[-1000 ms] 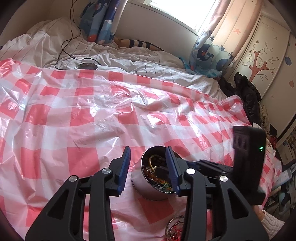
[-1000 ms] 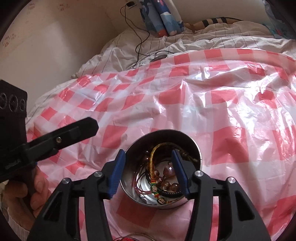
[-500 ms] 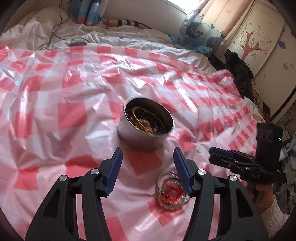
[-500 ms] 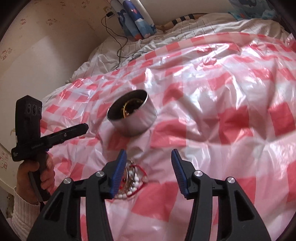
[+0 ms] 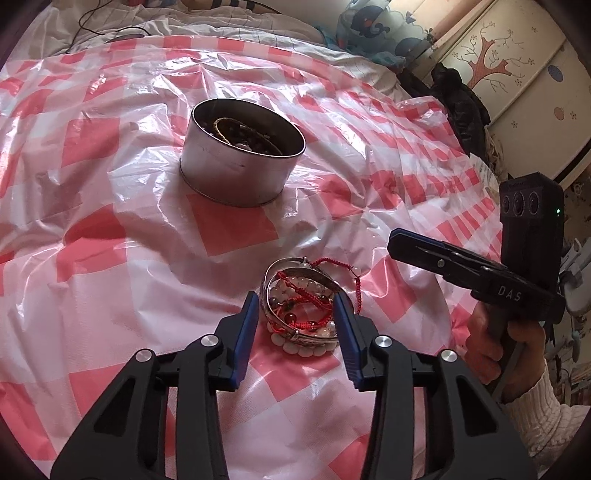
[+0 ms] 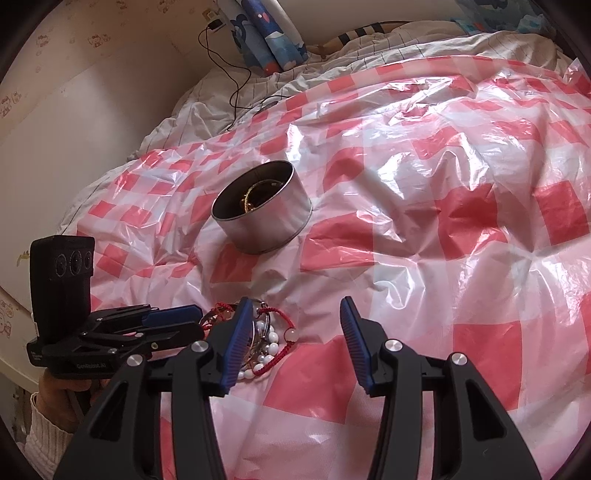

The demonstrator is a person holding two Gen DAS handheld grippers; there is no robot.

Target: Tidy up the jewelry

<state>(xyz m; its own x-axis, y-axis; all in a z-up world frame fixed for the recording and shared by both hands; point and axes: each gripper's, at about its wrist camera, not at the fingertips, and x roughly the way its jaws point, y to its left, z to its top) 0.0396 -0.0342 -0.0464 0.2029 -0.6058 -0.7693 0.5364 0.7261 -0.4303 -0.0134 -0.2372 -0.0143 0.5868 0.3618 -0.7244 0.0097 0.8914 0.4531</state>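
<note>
A round metal tin [image 5: 240,158] with several bracelets inside stands on the red-and-white checked plastic sheet [image 5: 110,258]; it also shows in the right wrist view [image 6: 264,216]. A pile of bracelets [image 5: 301,308], with a silver bangle, white beads and red cord, lies nearer. My left gripper [image 5: 295,325] is open with its jaws on either side of the pile. The pile shows in the right wrist view [image 6: 267,341], partly behind my right gripper's left finger. My right gripper [image 6: 295,332] is open and empty, to the right of the pile. It shows side-on in the left wrist view [image 5: 413,247].
The sheet covers a bed with white bedding [image 6: 332,62]. A black cable [image 6: 236,85] and blue patterned cushions [image 6: 269,33] lie at the far end. A wardrobe with a tree picture [image 5: 498,55] and dark clothes [image 5: 461,99] stand to the right of the bed.
Both grippers have pulled back from the tin toward the near side. My left gripper has come down around the bracelet pile. My right gripper has moved beside it.
</note>
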